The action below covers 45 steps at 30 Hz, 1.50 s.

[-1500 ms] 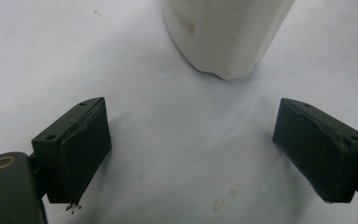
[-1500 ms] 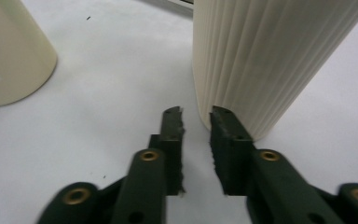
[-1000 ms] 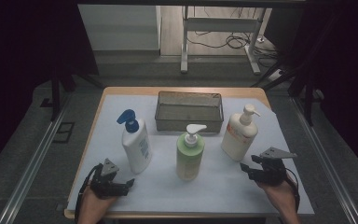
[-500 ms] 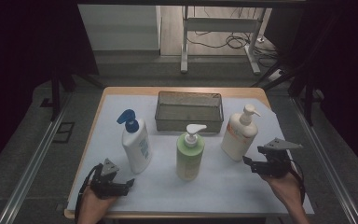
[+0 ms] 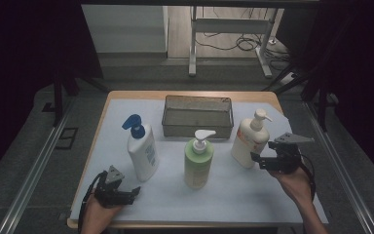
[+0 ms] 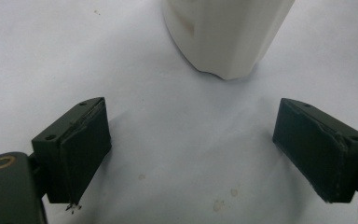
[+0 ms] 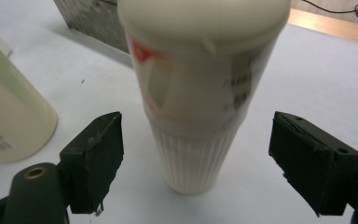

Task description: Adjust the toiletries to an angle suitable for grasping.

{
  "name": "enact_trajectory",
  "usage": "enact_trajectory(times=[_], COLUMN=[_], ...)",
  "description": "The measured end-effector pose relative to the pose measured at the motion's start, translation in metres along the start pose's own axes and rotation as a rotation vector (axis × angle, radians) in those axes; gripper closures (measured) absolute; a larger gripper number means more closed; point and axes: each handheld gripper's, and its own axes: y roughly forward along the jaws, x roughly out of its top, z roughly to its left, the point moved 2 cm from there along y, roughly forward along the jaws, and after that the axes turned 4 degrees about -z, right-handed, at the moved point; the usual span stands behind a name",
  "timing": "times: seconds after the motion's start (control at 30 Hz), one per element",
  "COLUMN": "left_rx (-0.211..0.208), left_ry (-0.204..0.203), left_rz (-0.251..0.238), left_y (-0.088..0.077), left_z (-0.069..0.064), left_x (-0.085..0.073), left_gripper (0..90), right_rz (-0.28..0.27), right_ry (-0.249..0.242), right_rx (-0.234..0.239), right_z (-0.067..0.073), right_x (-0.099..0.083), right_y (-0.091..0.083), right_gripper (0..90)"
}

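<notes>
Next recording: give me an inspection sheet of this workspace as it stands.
Surface: wooden table under a white sheet, lightly stained.
Job's things: cream pump bottle with red label, upright, in front of the right gripper.
Clutter: white bottle with blue pump, green pump bottle, grey mesh basket.
Grippers: right gripper's jaws open, just widened, bottle ahead untouched; left gripper open, empty.
Cables: black cables on floor.
Surroundings: metal frame legs, dark curtains.

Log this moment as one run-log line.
right hand-held gripper: jaws just opening, empty, at cream pump bottle | left hand-held gripper: open, near blue-capped pump bottle
</notes>
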Motion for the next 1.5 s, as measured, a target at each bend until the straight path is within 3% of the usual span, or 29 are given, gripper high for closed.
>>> enact_trajectory(times=[0.5, 0.73, 0.97, 1.17, 1.5], left_rx=[0.000, 0.000, -0.001, 0.000, -0.001], left_ry=[0.000, 0.000, 0.000, -0.002, -0.001], left_rz=[0.000, 0.000, 0.000, -0.001, 0.000], left_y=[0.000, 0.000, 0.000, 0.000, 0.000], left_z=[0.000, 0.000, 0.000, 0.000, 0.000], left_x=[0.000, 0.000, 0.000, 0.000, 0.000], left_gripper=[10.8, 10.8, 10.8, 10.8, 10.8], right_rz=[-0.020, -0.028, -0.030, -0.015, 0.009], right_ry=[-0.006, -0.004, -0.015, -0.012, -0.040], right_rx=[0.001, -0.005, -0.007, -0.027, -0.016], right_z=[0.001, 0.005, 0.005, 0.007, 0.017], right_x=[0.025, 0.031, 0.032, 0.033, 0.043], right_y=[0.020, 0.029, 0.026, 0.023, 0.011], right_gripper=[19.7, 29.1, 35.2, 36.1, 36.2])
